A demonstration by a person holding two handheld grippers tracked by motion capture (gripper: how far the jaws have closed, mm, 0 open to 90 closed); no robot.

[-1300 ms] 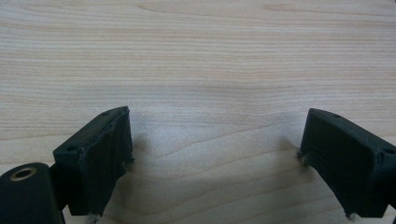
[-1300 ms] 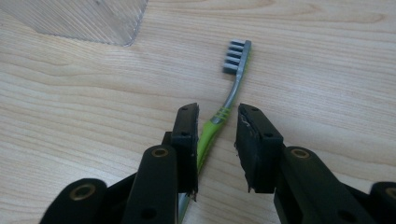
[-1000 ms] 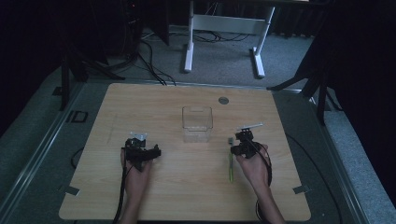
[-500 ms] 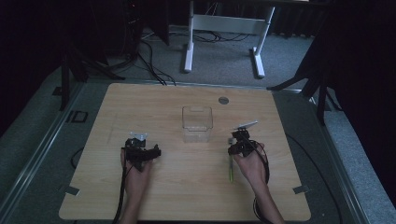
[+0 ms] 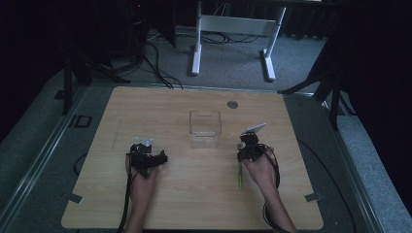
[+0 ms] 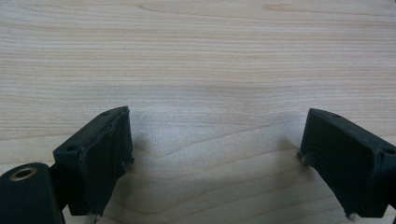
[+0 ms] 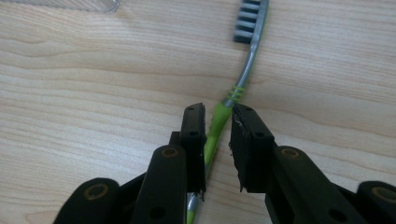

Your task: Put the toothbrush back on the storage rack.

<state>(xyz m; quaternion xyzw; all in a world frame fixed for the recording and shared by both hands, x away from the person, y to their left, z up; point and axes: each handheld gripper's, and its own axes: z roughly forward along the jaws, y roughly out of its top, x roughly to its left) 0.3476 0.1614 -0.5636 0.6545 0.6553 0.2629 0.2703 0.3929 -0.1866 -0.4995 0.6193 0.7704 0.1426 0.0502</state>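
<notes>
So I've got my right gripper down over the toothbrush, which lies flat on the wooden table just right of the clear plastic container, brush head pointing away from me. The jaws straddle the green handle near the striped band. One jaw looks like it's touching the handle, the other has a visible gap, so I'd say narrowed around it but not actually clamped yet. My worry: the handle runs at a slant between the jaws instead of square across them, so when I squeeze it could twist or squirt out sideways. It's thin and slick-looking too, and lying flat on the wood, so the tips might scrape the table and ride over it instead of getting under. Also I'm gripping well off the middle I think, so the long end could droop and pivot once lifted, which would make dropping it in the container messy. My left gripper is just parked on bare wood with the jaws wide apart, nothing between them, so no help steadying from there.
</notes>
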